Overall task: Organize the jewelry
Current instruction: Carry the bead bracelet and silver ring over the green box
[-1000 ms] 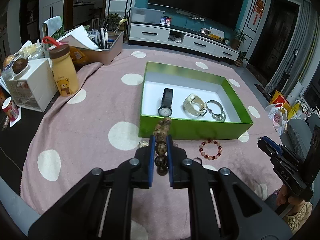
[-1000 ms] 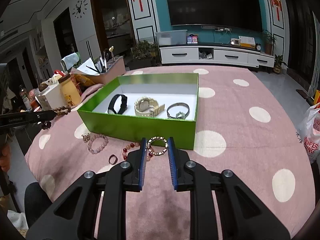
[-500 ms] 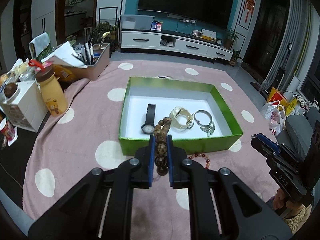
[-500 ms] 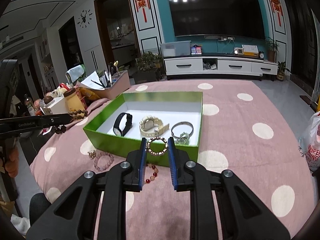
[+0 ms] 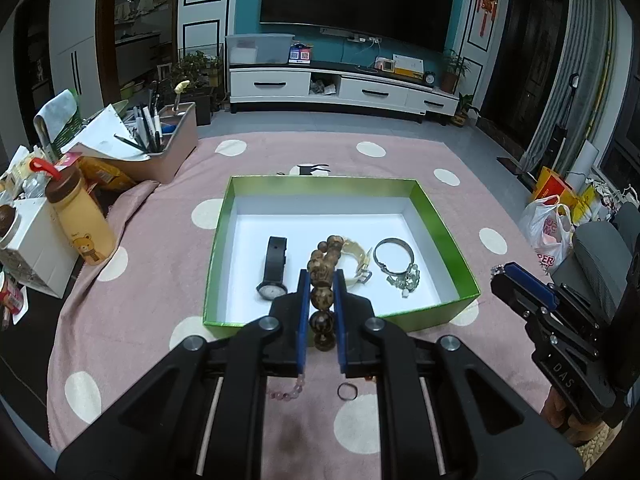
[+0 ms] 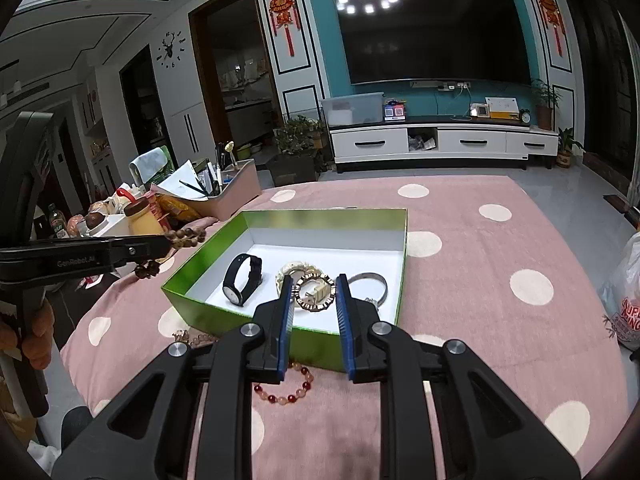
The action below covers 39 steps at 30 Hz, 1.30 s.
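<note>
Left hand-held gripper (image 5: 319,280) pinches a brown wooden bead bracelet (image 5: 322,276); the right hand-held gripper (image 6: 314,296) clamps a gold ring-shaped bangle (image 6: 314,293). Both hang over the near wall of the green box (image 5: 444,216), which already holds three pieces. Carrying is the step in hand; next, lower each inside and release.

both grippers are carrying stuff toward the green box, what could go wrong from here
The wooden bead bracelet is pinched by only part of its loop in the left gripper; the hanging beads might snag the green box rim. The gold ring bracelet, clamped at its edges in the right gripper, may land on the cream watch.
</note>
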### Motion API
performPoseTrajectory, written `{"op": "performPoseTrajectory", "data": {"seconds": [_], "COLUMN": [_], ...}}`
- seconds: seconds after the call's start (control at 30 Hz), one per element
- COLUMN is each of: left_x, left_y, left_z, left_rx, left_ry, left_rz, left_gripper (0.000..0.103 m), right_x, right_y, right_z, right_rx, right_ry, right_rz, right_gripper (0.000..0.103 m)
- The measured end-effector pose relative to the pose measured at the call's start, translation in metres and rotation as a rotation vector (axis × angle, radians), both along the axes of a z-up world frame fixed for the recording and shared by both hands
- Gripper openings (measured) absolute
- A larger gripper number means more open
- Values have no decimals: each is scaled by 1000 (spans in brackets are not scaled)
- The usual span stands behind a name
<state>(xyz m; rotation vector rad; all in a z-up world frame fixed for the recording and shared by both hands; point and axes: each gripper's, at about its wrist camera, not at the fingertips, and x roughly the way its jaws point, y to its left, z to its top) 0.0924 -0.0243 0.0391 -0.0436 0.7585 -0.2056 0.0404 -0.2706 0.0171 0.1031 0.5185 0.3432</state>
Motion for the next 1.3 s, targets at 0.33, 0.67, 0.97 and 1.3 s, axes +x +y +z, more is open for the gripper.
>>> {"op": "performPoseTrajectory", "data": {"seconds": [0.33, 0.67, 0.97, 1.3], "left_x": [27, 56, 79, 106], "left_y": [-10, -17, -18, -14], "left_z": [-3, -16, -29, -48], "left_rx": [10, 21, 22, 21], "left_ry": [10, 42, 75, 129], "left_rz": [-6, -7, 0, 22], "left_gripper": [11, 11, 11, 11], "right_x": [22, 44, 63, 86], "right_y": [-2, 0, 3, 6], "right_z": [2, -1, -4, -17], "right_rx": [7, -2, -9, -20], "right_ry": [-7, 2, 17, 78], "right_rz": [-11, -12, -20, -29], "right_gripper": [21, 21, 21, 20]}}
